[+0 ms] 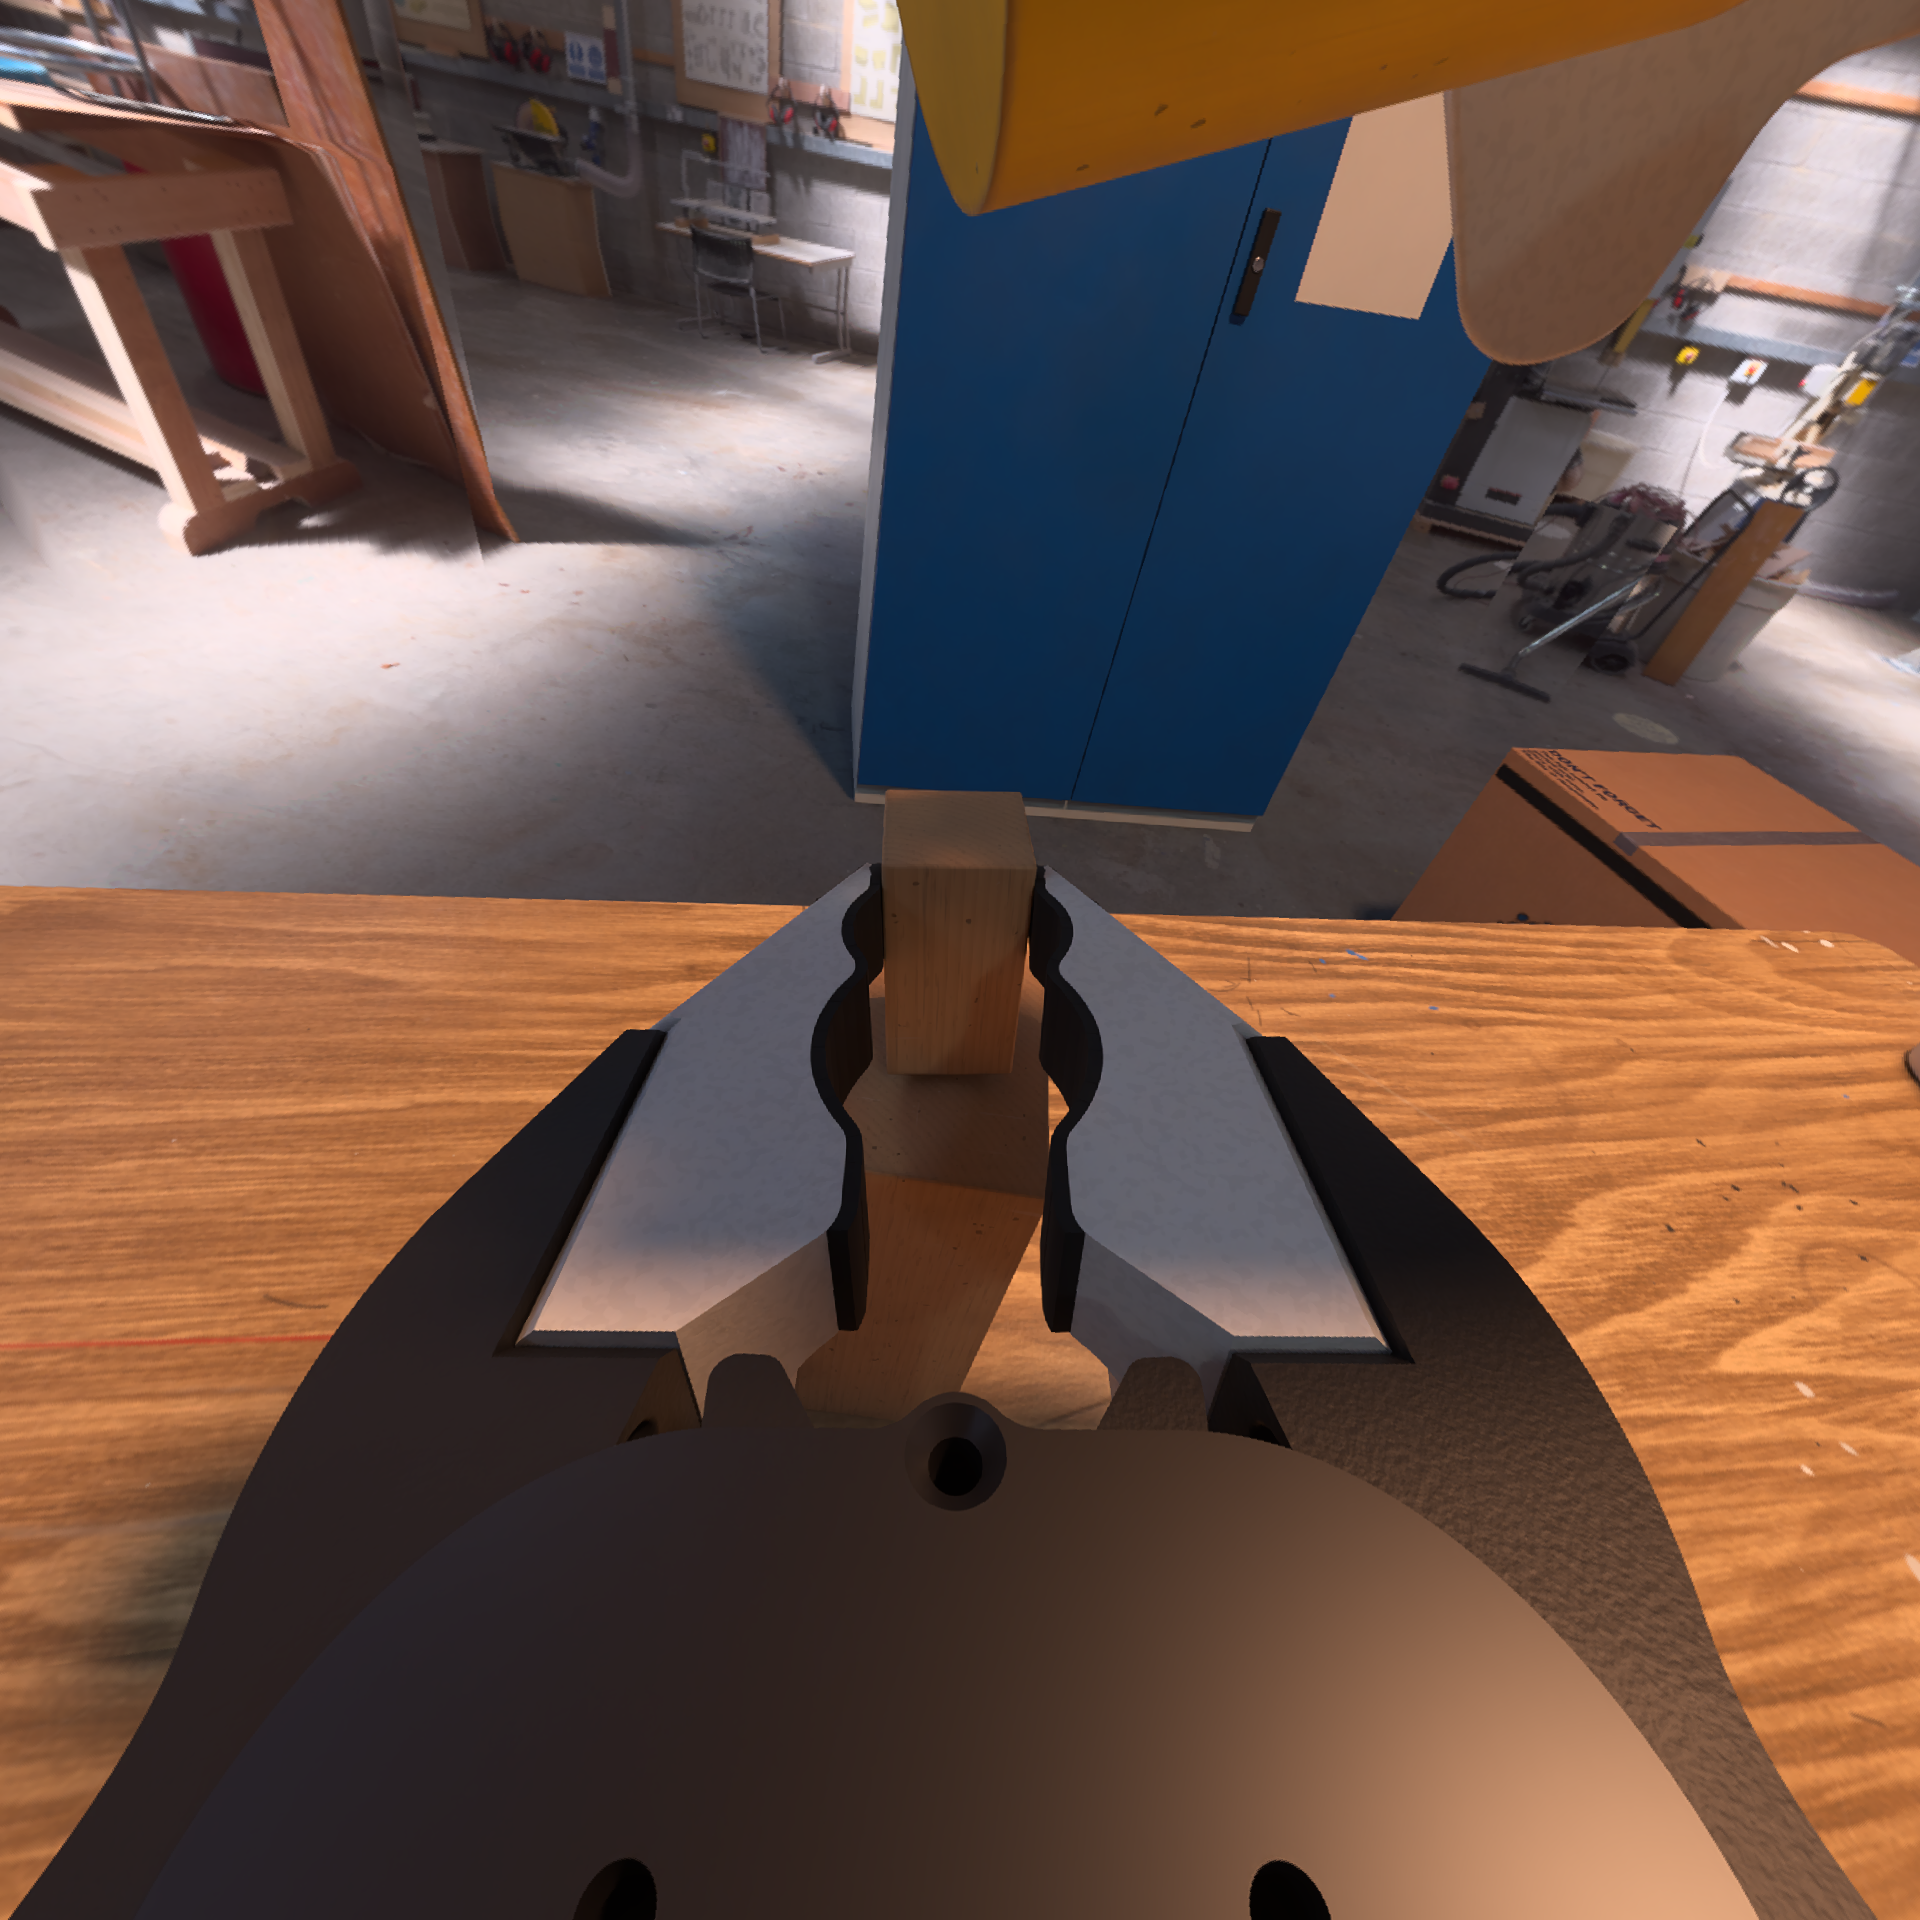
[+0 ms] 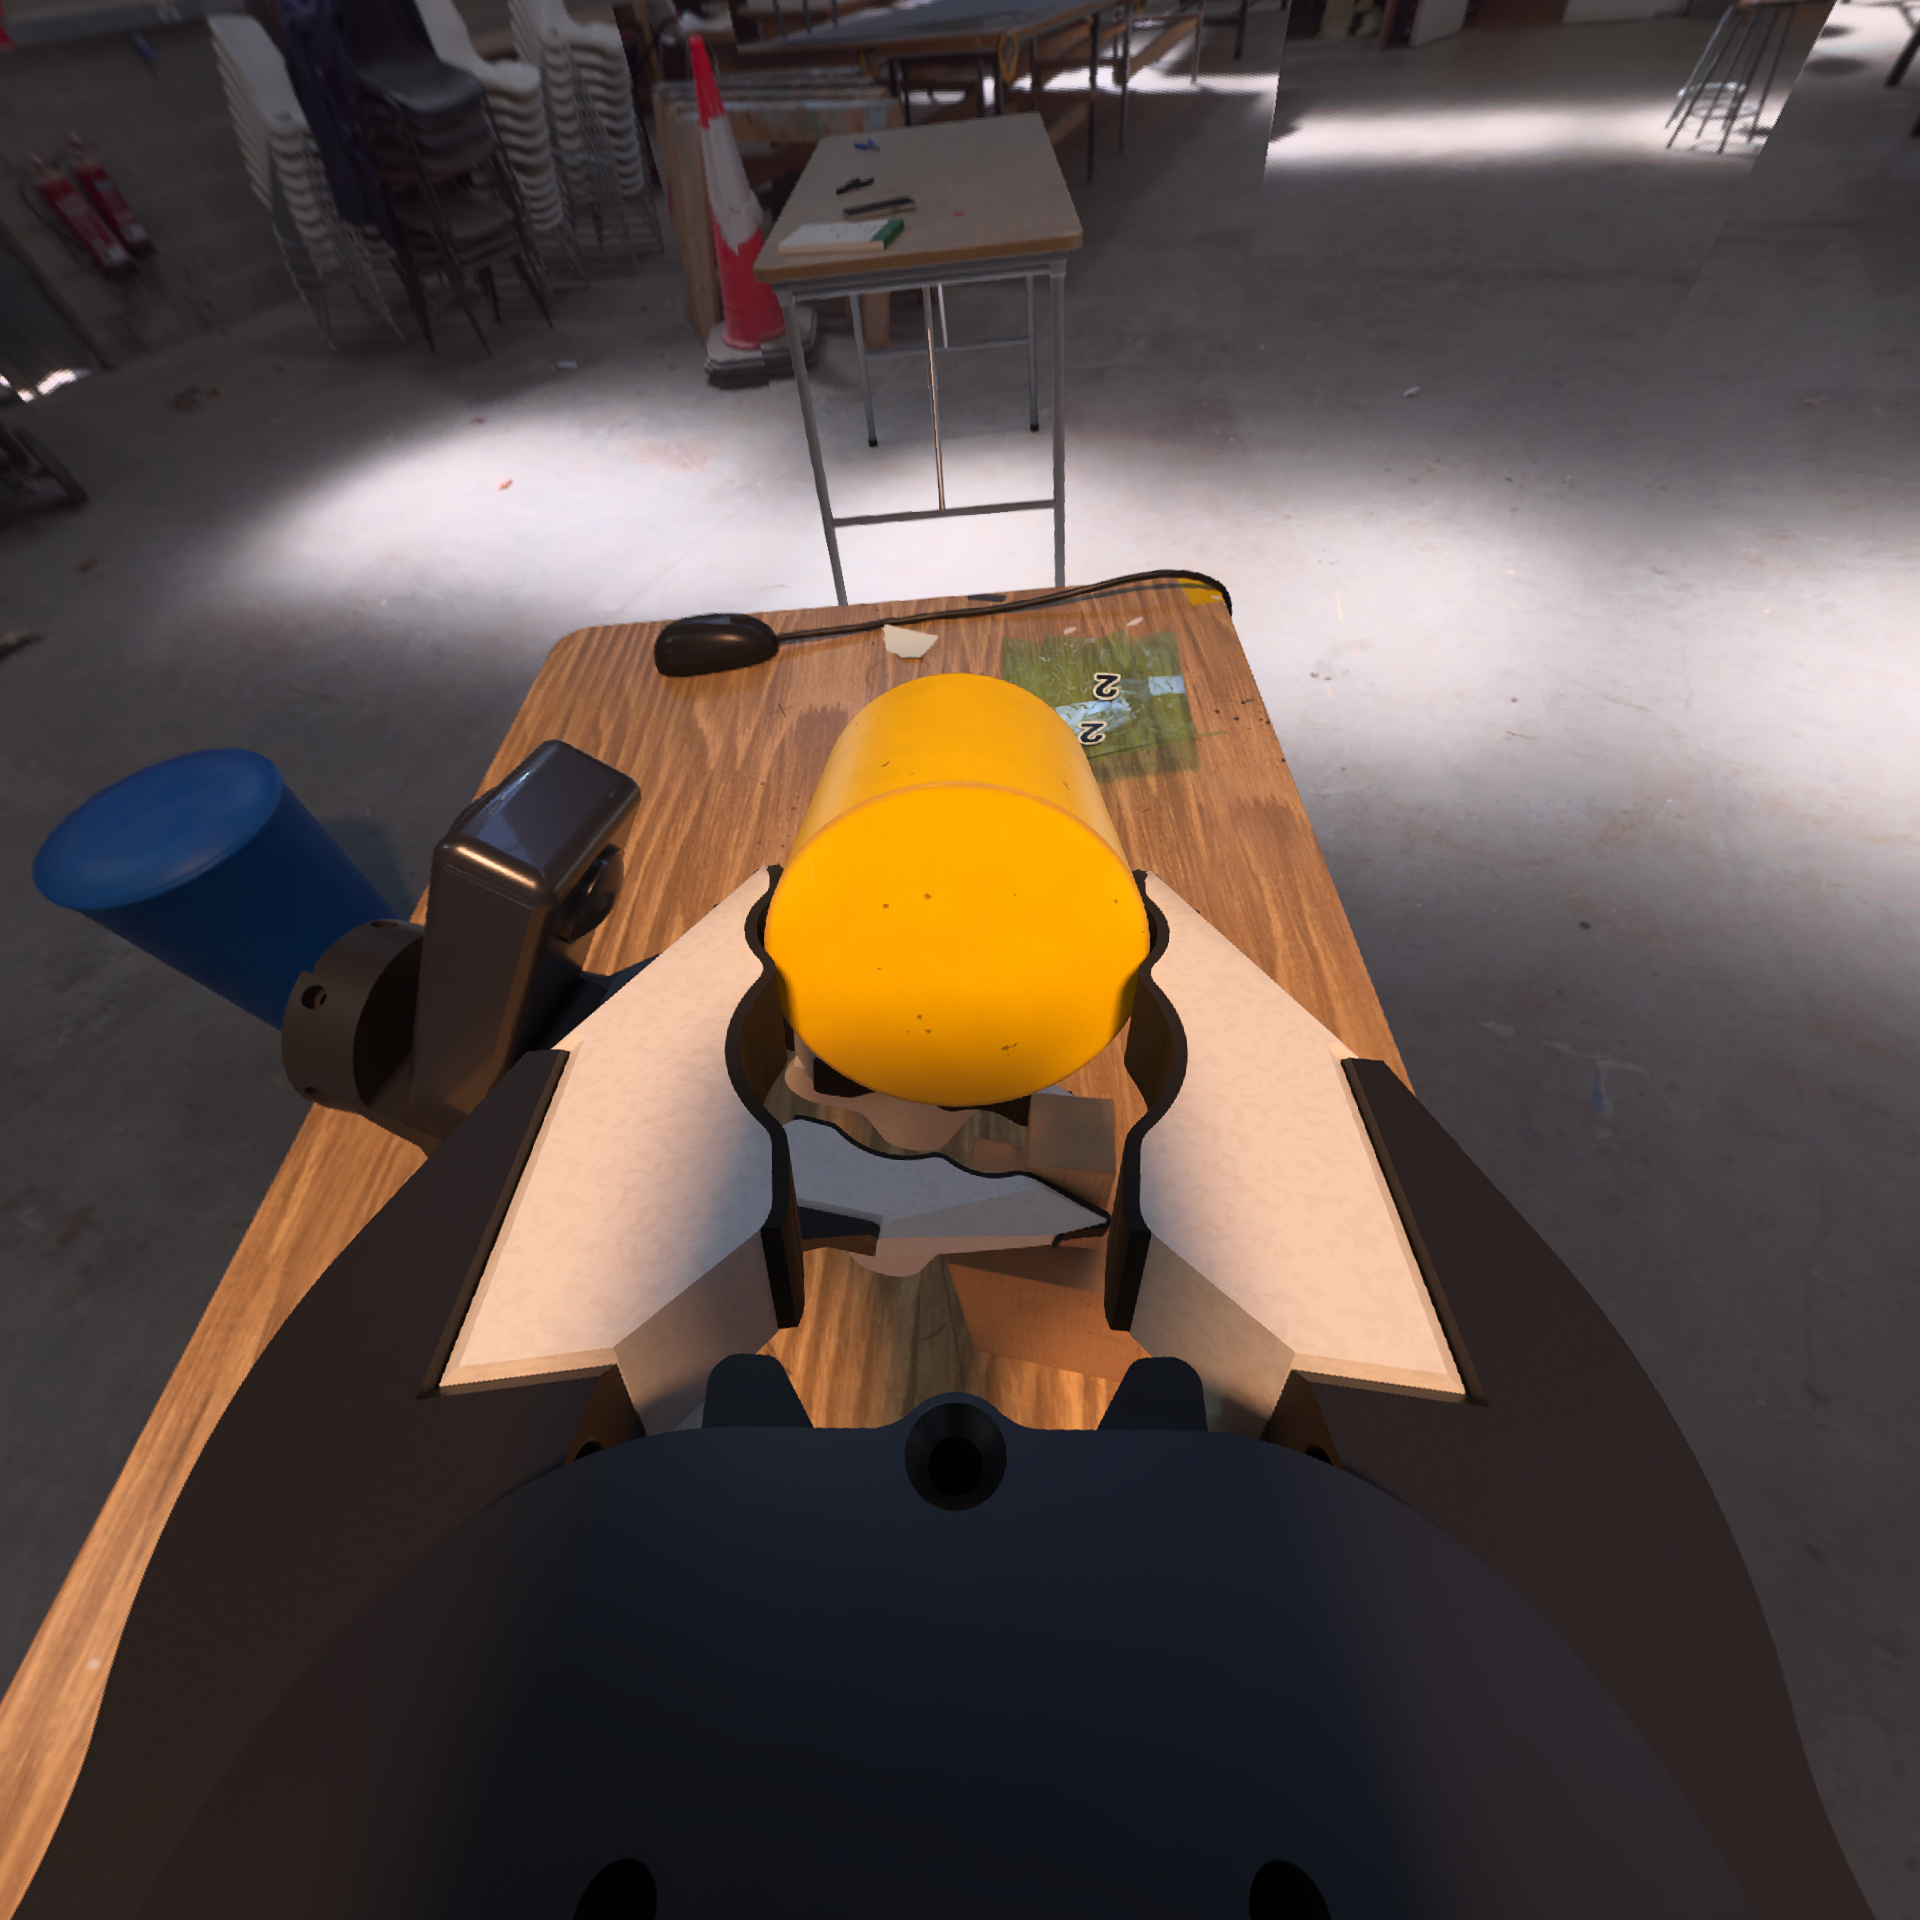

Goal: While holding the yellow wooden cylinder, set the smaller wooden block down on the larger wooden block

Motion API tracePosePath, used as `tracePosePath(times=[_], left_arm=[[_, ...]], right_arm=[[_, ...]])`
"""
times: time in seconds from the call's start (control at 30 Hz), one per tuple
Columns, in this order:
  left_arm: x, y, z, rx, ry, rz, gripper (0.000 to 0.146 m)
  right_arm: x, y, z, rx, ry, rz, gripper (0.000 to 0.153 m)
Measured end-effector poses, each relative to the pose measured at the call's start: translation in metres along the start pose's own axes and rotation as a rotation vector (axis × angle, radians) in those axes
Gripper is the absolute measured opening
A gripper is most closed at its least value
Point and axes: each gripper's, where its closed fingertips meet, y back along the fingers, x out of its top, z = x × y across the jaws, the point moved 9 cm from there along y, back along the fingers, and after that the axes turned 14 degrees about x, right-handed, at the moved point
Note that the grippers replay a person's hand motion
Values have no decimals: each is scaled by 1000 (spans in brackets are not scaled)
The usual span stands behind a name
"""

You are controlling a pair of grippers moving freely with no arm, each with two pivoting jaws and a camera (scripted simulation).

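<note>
My left gripper (image 1: pixel 956 904) is shut on the smaller wooden block (image 1: pixel 954 956) and holds it upright. Below it, between my fingers, lies the pale top of the larger wooden block (image 1: pixel 935 1268), with the small block's shadow on it. I cannot tell whether the two blocks touch. My right gripper (image 2: pixel 956 904) is shut on the yellow wooden cylinder (image 2: pixel 956 935) and holds it above the left gripper (image 2: pixel 499 935). The cylinder also shows at the top of the left wrist view (image 1: pixel 1247 83), with a right finger (image 1: pixel 1538 208) beside it.
The wooden table (image 1: pixel 312 1091) ends just beyond the blocks. A black mouse (image 2: pixel 717 642) with its cable and a green patch (image 2: pixel 1101 696) lie at the table's far end. A blue cylinder (image 2: pixel 187 883) sits behind the left gripper. A cardboard box (image 1: pixel 1714 831) and a blue cabinet (image 1: pixel 1091 520) stand past the edge.
</note>
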Motion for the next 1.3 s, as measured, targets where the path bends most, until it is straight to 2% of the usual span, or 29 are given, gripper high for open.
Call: tracePosePath(times=[0.27, 0.43, 0.7, 1.03, 1.2, 1.3], left_arm=[[-2, 1, 4, 7, -22, 13, 27], [-1, 0, -2, -6, 17, 2, 27], [-2, 0, 0, -7, 8, 8, 27], [-4, 1, 0, -15, 15, 23, 27], [-8, 1, -3, -81, 7, 49, 28], [-21, 4, -5, -110, -26, 4, 32]], right_arm=[[-11, 7, -7, -21, 11, 92, 65], [-17, 12, -9, -28, 23, 99, 65], [-46, 37, -17, -17, 45, 122, 65], [-91, 53, -23, -48, 83, 95, 65], [-92, 52, -26, -73, 127, 67, 65], [-92, 54, -28, -78, 83, 69, 65]])
